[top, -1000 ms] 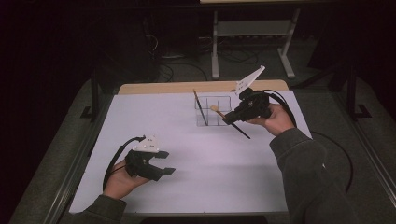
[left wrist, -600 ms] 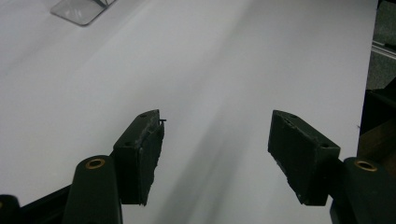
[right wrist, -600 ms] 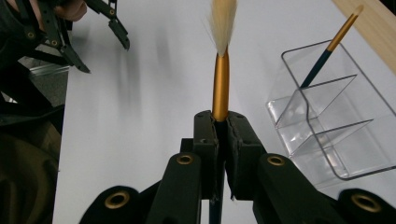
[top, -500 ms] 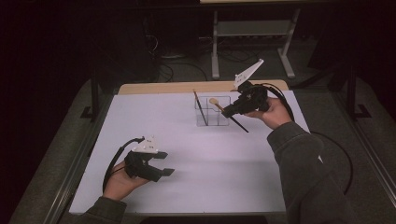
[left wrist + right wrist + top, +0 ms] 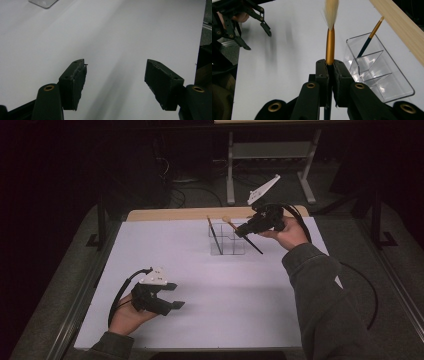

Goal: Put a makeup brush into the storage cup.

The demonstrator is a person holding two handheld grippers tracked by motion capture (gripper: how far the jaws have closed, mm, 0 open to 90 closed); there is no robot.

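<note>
Up close, the right gripper (image 5: 330, 72) is pinching a paintbrush (image 5: 330, 47) between jaws pressed tight on its shaft, just below the gold ferrule, with pale bristles pointing away from the camera and the dark handle running back under the jaws. Seen from the high view, that brush (image 5: 250, 242) is lying at a slant, bristle end up and toward the middle of the table, handle end pointing down toward the person. Its long axis is tilting across the clear divided organizer (image 5: 227, 242), which is standing just beside the jaws on the white table (image 5: 200, 270); the compartments are opening upward, so the brush would need its handle end swung down over one of them. A second brush (image 5: 214, 234) is already leaning in the organizer's far-left compartment. The right hand (image 5: 287, 235) is much the nearer one. Well apart, near the front left of the table, the left gripper (image 5: 172, 295) is resting with jaws spread wide and widening a little, nothing between them, only bare white surface ahead.
</note>
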